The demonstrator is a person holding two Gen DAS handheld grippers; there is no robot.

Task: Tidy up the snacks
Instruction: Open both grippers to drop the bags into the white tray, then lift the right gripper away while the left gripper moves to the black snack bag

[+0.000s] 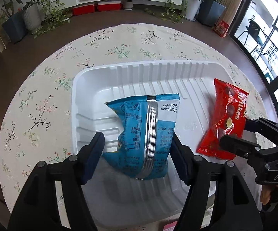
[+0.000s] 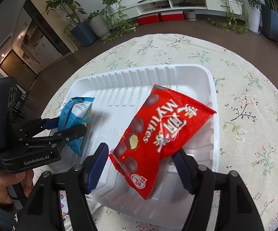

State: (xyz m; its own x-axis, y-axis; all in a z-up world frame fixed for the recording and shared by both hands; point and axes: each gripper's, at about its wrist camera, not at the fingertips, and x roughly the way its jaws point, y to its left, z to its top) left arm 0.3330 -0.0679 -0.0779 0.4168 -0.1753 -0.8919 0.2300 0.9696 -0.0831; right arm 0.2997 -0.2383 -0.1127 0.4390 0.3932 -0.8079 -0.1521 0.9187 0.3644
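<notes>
Lying in the white tray [image 1: 119, 71] on the cloth-covered counter [image 1: 42, 96] are a blue snack bag [image 1: 142, 130] and a red chocolate bag [image 2: 158, 130] (printed face up). Left hand-held gripper [image 1: 137, 157] and right hand-held gripper [image 2: 141, 165] straddle their bags, jaws apart, pads clear.

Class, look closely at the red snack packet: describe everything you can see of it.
The red snack packet is a glossy, crinkled foil pouch with white lettering, pictured chocolate balls and sealed ends. It lies tilted in the white plastic tray, leaning toward its right wall, lower end between the right claw, whose pads stand clear of it. Its underside is hidden.
</notes>
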